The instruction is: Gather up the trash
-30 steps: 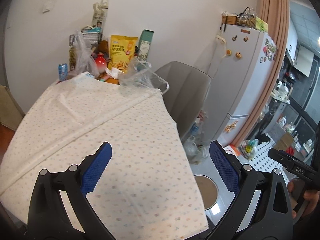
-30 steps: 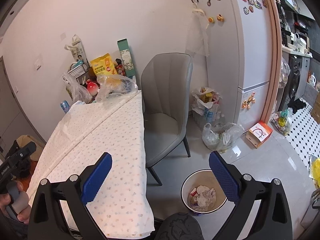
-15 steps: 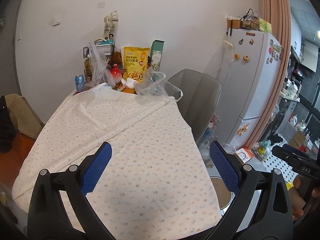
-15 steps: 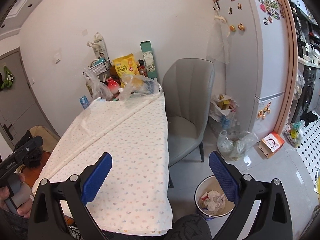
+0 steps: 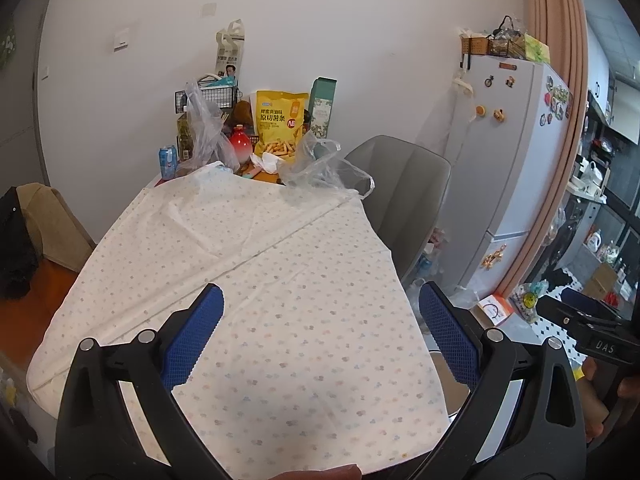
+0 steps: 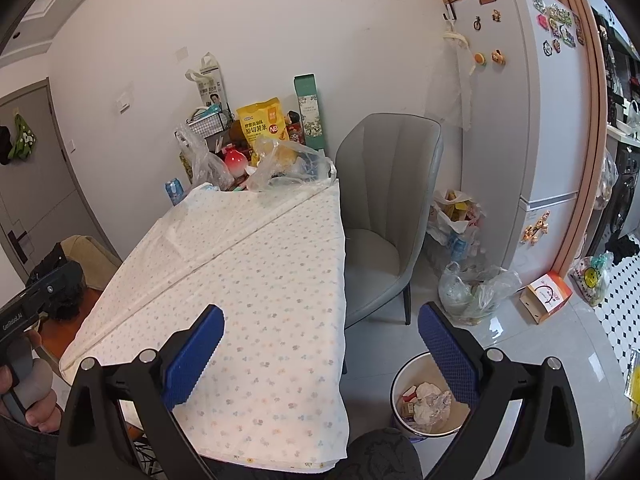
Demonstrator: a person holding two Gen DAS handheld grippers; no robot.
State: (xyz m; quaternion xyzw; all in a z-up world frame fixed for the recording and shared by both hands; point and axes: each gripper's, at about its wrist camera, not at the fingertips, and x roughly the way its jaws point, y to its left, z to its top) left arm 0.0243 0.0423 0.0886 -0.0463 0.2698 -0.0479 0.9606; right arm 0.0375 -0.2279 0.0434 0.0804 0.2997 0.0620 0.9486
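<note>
The bin stands on the floor by the table's near right corner, crumpled trash inside. We hold our right gripper above it, fingers spread and empty. Our left gripper hangs over the table, fingers spread too. Bags and snacks crowd the table's far edge; a chair stands along its right edge.

The left gripper hovers over the table's near end, jaws spread wide and empty. The right gripper hangs off the table's right edge, jaws equally wide, holding nothing.
</note>
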